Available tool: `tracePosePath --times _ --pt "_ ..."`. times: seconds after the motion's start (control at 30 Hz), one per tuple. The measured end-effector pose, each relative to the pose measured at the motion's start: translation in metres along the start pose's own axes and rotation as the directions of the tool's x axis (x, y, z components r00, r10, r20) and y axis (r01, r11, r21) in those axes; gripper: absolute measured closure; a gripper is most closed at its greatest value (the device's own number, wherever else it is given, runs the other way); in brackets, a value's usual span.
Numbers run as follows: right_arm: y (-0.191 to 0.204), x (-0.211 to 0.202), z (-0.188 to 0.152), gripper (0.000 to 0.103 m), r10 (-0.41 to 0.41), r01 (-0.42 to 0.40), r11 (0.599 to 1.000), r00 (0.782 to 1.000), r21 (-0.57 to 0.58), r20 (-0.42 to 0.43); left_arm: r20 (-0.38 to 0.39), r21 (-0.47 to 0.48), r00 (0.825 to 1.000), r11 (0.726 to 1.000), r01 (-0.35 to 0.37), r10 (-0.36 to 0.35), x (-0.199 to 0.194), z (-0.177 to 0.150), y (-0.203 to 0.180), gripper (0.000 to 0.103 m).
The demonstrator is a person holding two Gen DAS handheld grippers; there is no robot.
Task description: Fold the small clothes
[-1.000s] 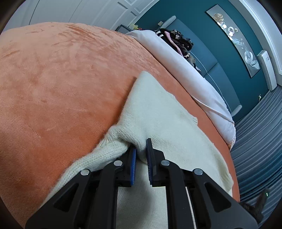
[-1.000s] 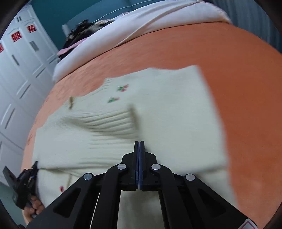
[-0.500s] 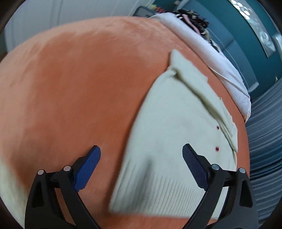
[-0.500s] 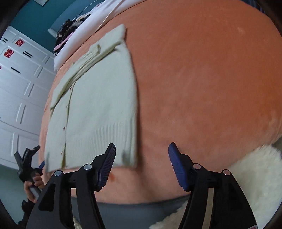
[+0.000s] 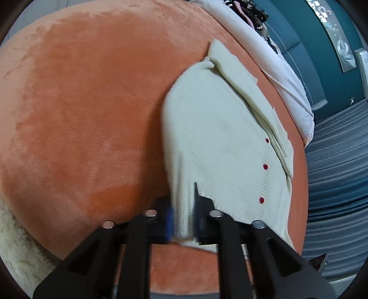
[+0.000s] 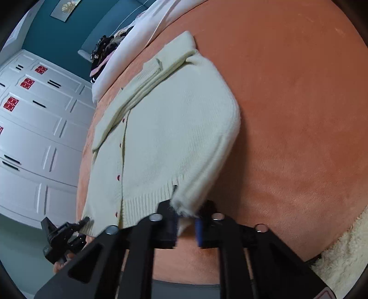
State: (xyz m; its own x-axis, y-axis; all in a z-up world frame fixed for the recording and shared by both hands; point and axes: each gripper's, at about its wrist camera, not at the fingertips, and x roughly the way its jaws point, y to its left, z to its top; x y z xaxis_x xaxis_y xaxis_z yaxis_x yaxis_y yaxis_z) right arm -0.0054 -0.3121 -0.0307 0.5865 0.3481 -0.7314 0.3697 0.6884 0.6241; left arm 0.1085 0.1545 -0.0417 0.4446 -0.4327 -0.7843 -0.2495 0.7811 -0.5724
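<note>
A small cream knit cardigan [image 5: 218, 138] with red buttons lies on the orange plush bed cover [image 5: 80, 103], its sleeves folded across the far end. My left gripper [image 5: 182, 220] is shut on the near left hem corner. In the right wrist view the cardigan [image 6: 165, 128] lies ahead, and my right gripper [image 6: 186, 224] is shut on its near right hem corner, which lifts slightly off the cover. The left gripper [image 6: 66, 232] also shows there at the other hem corner.
A white duvet [image 5: 271, 69] and a pile of dark clothes [image 5: 250, 11] lie at the far end of the bed. A fluffy cream rug [image 6: 340, 248] lies below the bed's near edge. White wardrobe doors [image 6: 34, 115] stand to the left.
Both grippers let go of the folded sleeves, opened and drew back to the near hem. They have now closed on the two hem corners.
</note>
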Motion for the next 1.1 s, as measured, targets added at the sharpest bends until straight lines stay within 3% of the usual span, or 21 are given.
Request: tracePosePath --times 0.13,0.27,0.4,0.53,0.63,0.7,0.8,0.9,0.93,1.0,1.1 --pt "0.019 -0.038 0.008 0.096 0.019 -0.013 0.996 0.998 -0.092 0.065 0.029 0.05 0.999 0.998 0.033 -0.034 -0.037 -0.004 -0.013 0.094" --pt "0.032 -0.078 0.002 0.097 -0.014 0.026 0.975 0.998 -0.219 0.053 -0.001 0.138 1.0 0.99 0.03 -0.03 -0.075 -0.025 -0.024 0.094" --pt "0.029 -0.111 -0.024 0.097 -0.111 0.083 0.931 0.992 -0.355 -0.058 -0.093 0.251 0.994 0.968 -0.024 0.048 -0.109 -0.07 -0.022 0.094" --pt "0.012 -0.14 -0.087 0.097 -0.233 0.088 0.87 0.94 -0.485 -0.249 -0.225 0.286 0.965 0.956 -0.065 0.133 -0.143 -0.128 0.002 0.094" --pt "0.002 -0.164 -0.122 0.097 -0.247 0.054 0.877 0.903 -0.477 -0.352 -0.283 0.248 0.947 0.965 -0.083 0.154 -0.171 -0.163 0.016 0.094" --pt "0.003 -0.18 -0.134 0.097 -0.21 0.02 0.896 0.9 -0.445 -0.383 -0.291 0.2 0.945 0.975 -0.091 0.148 -0.187 -0.171 0.017 0.094" --pt "0.012 -0.193 -0.126 0.097 -0.14 -0.022 0.912 0.922 -0.41 -0.36 -0.207 0.197 0.973 0.978 -0.061 0.103 -0.203 -0.144 -0.007 0.095" --pt "0.033 -0.19 -0.073 0.097 -0.063 -0.043 0.906 0.97 -0.421 -0.234 -0.062 0.219 0.998 0.975 0.029 -0.015 -0.197 -0.082 -0.043 0.094" --pt "0.036 -0.183 -0.043 0.097 -0.021 -0.05 0.912 0.986 -0.408 -0.167 -0.019 0.242 0.999 0.969 0.042 -0.039 -0.188 -0.064 -0.053 0.094" --pt "0.039 -0.165 0.002 0.097 0.047 -0.064 0.928 0.997 -0.366 -0.056 0.071 0.262 0.996 0.964 0.038 -0.059 -0.158 -0.022 -0.069 0.094" --pt "0.031 -0.109 0.066 0.097 0.126 -0.107 0.96 0.99 -0.26 0.058 0.1 0.226 0.995 0.974 0.003 -0.026 -0.085 0.032 -0.081 0.094"
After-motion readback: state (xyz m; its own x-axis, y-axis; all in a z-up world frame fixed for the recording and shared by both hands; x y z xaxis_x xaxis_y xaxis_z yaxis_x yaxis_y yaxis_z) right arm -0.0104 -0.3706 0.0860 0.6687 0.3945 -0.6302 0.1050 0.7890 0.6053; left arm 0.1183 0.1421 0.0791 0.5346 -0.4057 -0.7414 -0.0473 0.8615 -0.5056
